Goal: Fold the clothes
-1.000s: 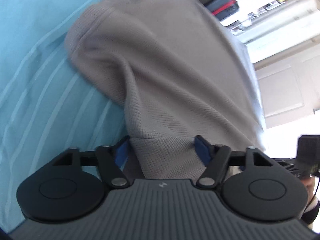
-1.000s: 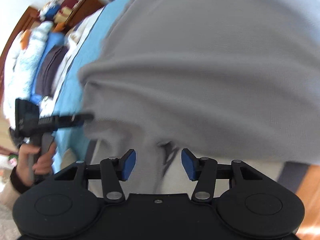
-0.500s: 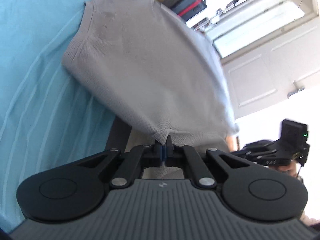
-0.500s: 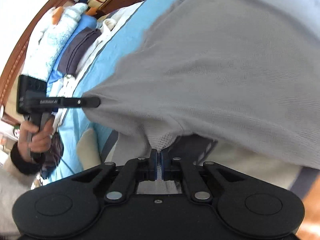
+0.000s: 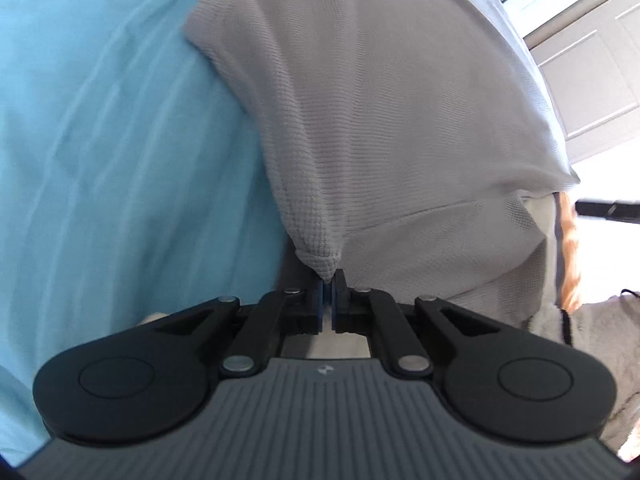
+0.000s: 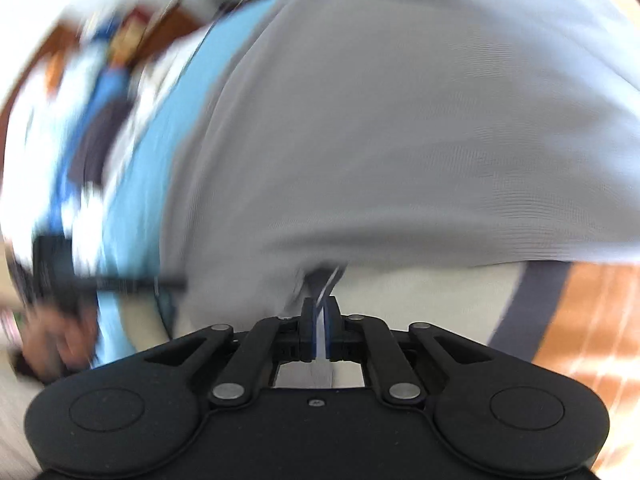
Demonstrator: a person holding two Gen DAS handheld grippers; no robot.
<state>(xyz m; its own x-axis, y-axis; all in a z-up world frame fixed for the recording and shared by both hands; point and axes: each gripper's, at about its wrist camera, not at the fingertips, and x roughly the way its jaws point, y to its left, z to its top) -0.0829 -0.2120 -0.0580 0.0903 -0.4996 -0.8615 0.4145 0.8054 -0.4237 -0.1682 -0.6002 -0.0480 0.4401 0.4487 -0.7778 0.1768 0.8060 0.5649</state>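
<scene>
The left claw (image 5: 328, 280) is pinched tight on a pointed corner of the grey shirt (image 5: 380, 100), its blue pads squeezing the waffle-knit cloth right at the tips. From that pinch the shirt fans out ahead of the claw, lifted and stretched, with one hemmed edge running up and to the claw's left and a second edge sweeping off to its right. Under that right-hand edge a further fold of the same cloth sags down near the claw.

The right claw (image 6: 319, 312) is likewise closed on the shirt (image 6: 400, 120), gripping a small tuck of the lower edge between its pads. The cloth spreads wide ahead of it, and the near edge runs level to the claw's right. This view is smeared with blur, so finer detail is hard to read.

To the left of the left claw lies the bed (image 5: 100, 140), covered in a light blue sheet with soft creases, bare of cloth on that side. Far to the right of the left claw stands a white panelled door (image 5: 592, 60) in bright light. Left of the right claw, the other gripper shows as a dark bar touching the shirt's side edge. Beyond it sits a blurred heap of bedding (image 6: 92, 120). To the right claw's right, below the cloth's edge, is orange-brown wooden floor (image 6: 592, 320).
</scene>
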